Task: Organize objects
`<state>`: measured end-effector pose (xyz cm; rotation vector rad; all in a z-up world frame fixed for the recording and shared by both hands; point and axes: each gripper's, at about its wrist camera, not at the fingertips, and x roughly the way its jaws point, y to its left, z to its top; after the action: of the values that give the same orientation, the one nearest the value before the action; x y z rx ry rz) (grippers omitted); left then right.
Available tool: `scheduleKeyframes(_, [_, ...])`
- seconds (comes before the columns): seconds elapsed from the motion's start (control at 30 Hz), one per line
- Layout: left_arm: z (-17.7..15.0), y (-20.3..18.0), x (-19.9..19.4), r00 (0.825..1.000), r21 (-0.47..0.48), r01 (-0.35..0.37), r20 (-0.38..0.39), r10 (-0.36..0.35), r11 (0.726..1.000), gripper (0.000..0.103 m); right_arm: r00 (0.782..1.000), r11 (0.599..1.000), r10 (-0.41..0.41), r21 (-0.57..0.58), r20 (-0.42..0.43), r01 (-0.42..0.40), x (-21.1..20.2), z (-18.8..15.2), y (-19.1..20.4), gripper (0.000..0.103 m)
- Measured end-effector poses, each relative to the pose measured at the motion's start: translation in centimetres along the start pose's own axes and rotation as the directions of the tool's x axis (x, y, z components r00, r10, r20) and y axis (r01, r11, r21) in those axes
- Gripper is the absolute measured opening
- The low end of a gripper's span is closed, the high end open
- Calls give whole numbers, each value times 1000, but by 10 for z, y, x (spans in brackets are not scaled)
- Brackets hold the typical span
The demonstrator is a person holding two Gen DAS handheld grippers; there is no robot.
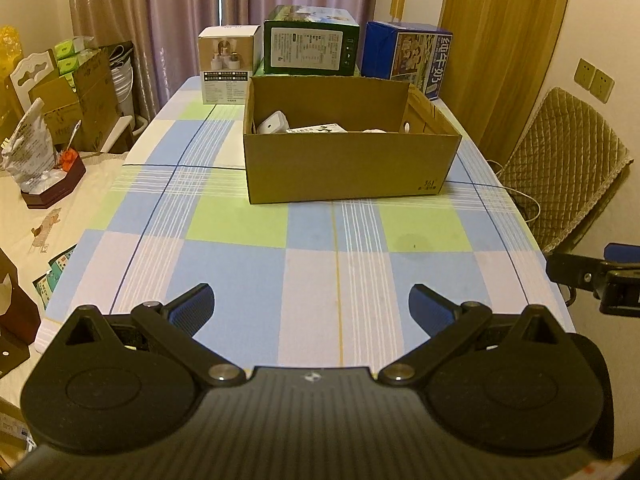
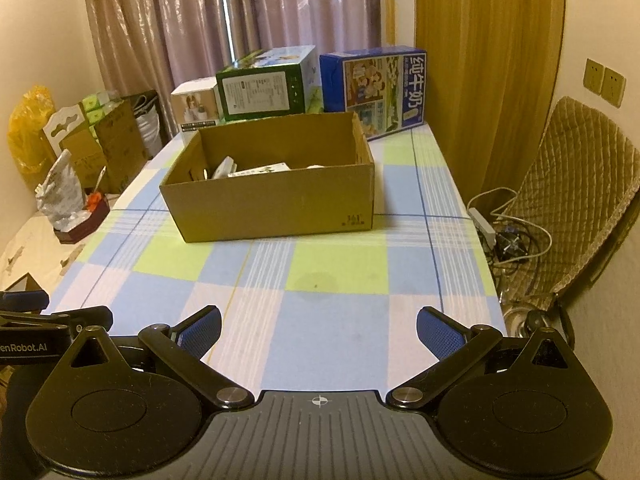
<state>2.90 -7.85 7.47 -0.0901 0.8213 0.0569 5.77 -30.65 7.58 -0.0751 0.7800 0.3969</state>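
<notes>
Left gripper (image 1: 311, 308): black ribbed body, silver pivot screws.
Right gripper (image 2: 319, 330): same build, white crosshair mark.
Fingers (image 2: 438, 334): blue textured pads.

The table (image 1: 240, 264) (checked cloth) carries an open cardboard box (image 1: 344, 168) at frame centre; three cartons (image 1: 310, 42) stand behind it.

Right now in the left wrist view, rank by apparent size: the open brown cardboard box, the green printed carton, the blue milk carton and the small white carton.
1. Open brown cardboard box, though it sits nearest.
2. Green printed carton and blue milk carton: too alike to rank.
3. Small white carton.
</notes>
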Motion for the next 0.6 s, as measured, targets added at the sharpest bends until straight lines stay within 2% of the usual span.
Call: scheduleKeyframes(0.6, [0, -1, 3, 1000, 3, 10, 0, -10, 1000, 102, 1000, 1000, -2, 5, -3, 2, 2, 1, 0, 101])
